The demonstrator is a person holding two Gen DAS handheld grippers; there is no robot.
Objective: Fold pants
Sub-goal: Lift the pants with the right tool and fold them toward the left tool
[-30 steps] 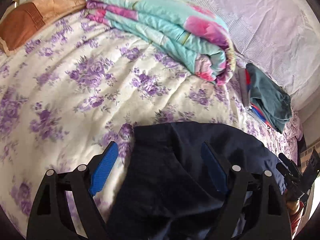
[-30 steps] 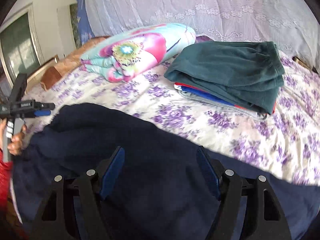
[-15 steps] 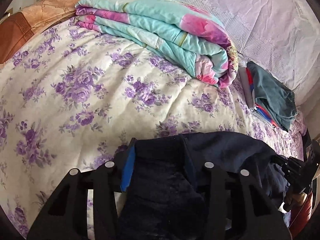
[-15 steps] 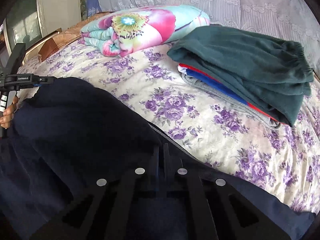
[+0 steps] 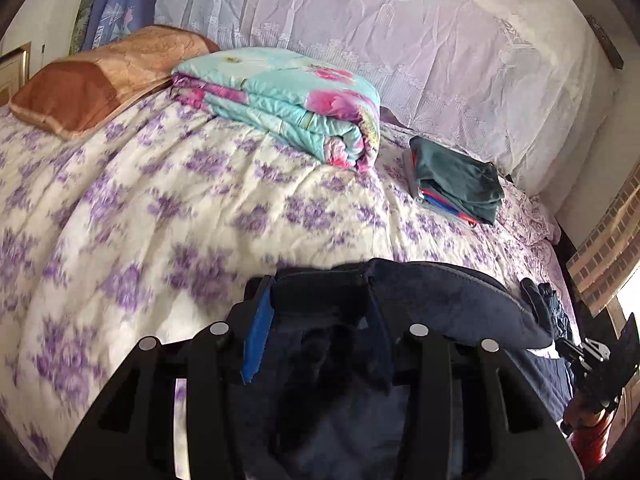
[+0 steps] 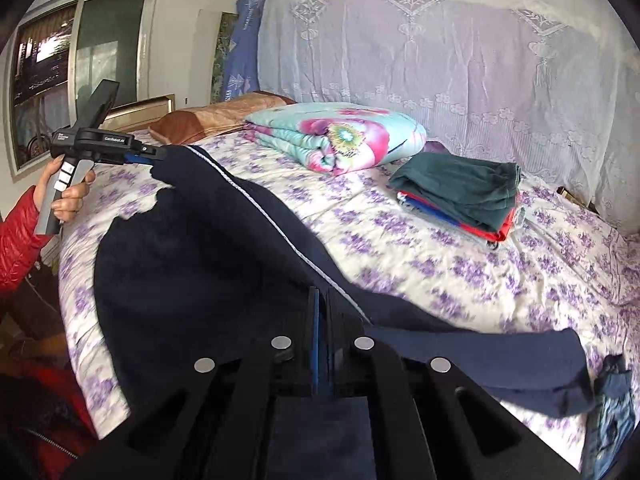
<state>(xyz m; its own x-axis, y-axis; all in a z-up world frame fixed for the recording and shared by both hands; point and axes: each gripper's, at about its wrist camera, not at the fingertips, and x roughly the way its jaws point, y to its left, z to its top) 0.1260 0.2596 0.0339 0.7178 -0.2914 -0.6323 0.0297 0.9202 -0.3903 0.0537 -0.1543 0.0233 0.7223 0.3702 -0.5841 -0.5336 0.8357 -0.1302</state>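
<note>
I see both black two-finger grippers pinching the dark navy fleece pants (image 6: 208, 280): left gripper (image 5: 316, 320) clamps bunched cloth, right gripper (image 6: 322, 312) pressed together on an edge, above the purple-floral quilt (image 5: 160, 208).

The right gripper (image 6: 323, 312) is clamped on the navy pants (image 6: 208, 264), which stretch up to the left gripper (image 6: 154, 157), also pinching them. Beyond, on the floral bedspread (image 6: 460, 264), lie a folded quilt (image 6: 340, 136) and stacked clothes (image 6: 464, 192)
</note>
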